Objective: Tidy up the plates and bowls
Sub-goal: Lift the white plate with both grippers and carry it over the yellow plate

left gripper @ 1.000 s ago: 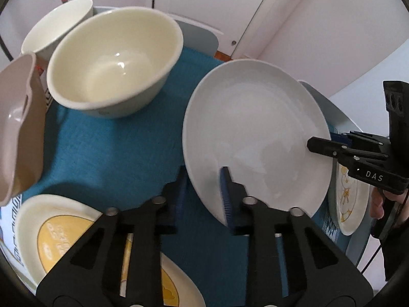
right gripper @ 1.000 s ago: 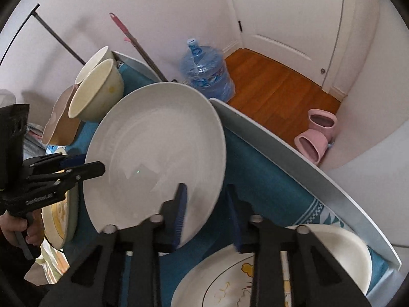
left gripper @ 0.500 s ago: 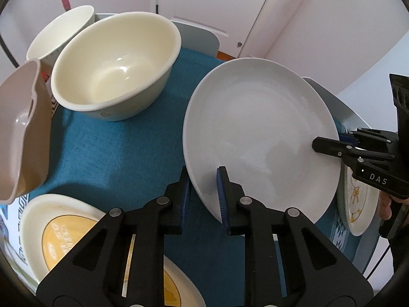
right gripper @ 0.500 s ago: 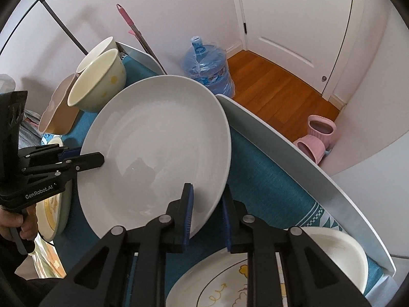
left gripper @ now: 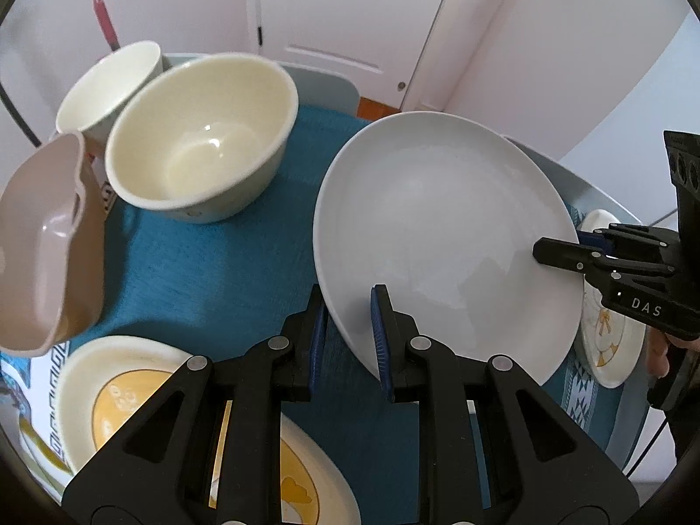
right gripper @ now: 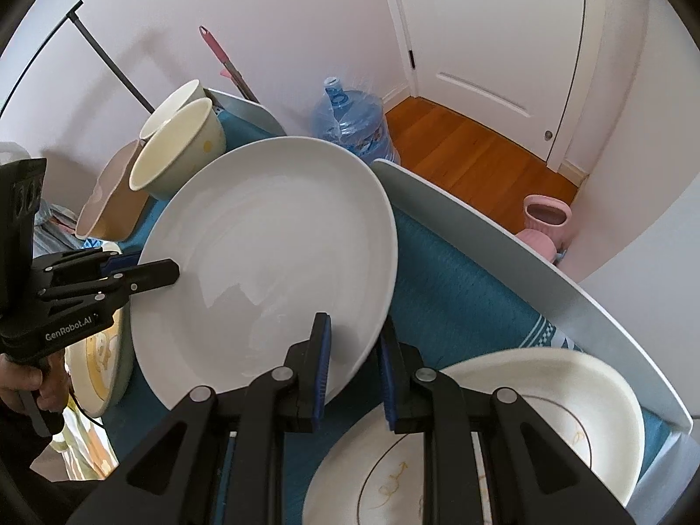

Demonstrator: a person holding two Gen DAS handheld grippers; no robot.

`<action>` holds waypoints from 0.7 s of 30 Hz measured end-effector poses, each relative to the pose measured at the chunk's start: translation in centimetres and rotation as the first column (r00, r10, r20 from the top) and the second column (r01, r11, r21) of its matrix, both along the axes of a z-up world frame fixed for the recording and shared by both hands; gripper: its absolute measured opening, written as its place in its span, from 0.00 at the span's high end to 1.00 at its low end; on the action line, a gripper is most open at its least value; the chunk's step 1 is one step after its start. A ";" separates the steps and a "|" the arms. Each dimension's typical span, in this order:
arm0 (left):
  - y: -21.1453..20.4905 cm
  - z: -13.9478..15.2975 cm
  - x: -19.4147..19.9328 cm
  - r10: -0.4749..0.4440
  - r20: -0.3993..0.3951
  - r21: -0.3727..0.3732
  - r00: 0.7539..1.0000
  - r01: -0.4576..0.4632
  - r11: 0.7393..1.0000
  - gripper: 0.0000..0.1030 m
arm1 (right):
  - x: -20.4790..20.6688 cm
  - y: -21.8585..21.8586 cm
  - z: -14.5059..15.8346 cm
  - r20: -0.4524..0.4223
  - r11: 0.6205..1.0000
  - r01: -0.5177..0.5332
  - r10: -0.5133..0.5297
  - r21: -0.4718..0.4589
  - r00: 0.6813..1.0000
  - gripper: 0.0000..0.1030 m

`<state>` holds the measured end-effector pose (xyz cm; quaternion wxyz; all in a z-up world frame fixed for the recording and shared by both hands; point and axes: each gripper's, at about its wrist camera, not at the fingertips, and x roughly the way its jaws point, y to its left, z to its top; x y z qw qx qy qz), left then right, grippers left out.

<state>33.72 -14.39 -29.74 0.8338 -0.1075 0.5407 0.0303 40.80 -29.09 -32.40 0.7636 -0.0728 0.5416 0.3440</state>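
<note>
A large white plate (left gripper: 437,227) (right gripper: 271,245) hangs tilted above the blue cloth, held at two opposite parts of its rim. My left gripper (left gripper: 348,306) is shut on the near rim in the left wrist view and shows in the right wrist view as the left gripper (right gripper: 153,273) on the plate's left edge. My right gripper (right gripper: 354,337) is shut on the rim's lower right. In the left wrist view the right gripper (left gripper: 564,249) shows on the plate's right edge. Two cream bowls (left gripper: 201,148) (left gripper: 109,83) stand behind on the left.
A tan dish (left gripper: 43,240) leans at the left. Under my left gripper lies a yellow-patterned plate (left gripper: 131,398). Cream plates (right gripper: 547,398) lie under my right gripper. The table edge (right gripper: 481,236) runs behind the plate. On the floor stand a water jug (right gripper: 350,127) and pink slippers (right gripper: 547,218).
My right gripper's jaws have closed onto the plate's rim. The left gripper has risen a little with the plate, which sits higher in both views.
</note>
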 end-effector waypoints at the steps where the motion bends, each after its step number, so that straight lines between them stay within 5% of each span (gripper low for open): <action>1: 0.0 0.4 -0.2 -0.003 0.007 0.001 1.000 0.003 1.000 0.83 | -0.2 0.0 0.2 0.006 1.000 0.002 -0.002 0.002 1.000 0.82; 15: 2.6 9.0 -7.9 -0.086 0.122 0.013 0.989 0.085 0.996 0.83 | -7.2 1.9 7.8 0.095 0.996 0.083 -0.086 0.031 0.992 0.82; 21: 4.9 10.1 -11.9 -0.172 0.126 0.025 0.977 0.170 0.985 0.83 | -12.7 4.4 8.8 0.106 0.984 0.174 -0.177 0.040 0.979 0.82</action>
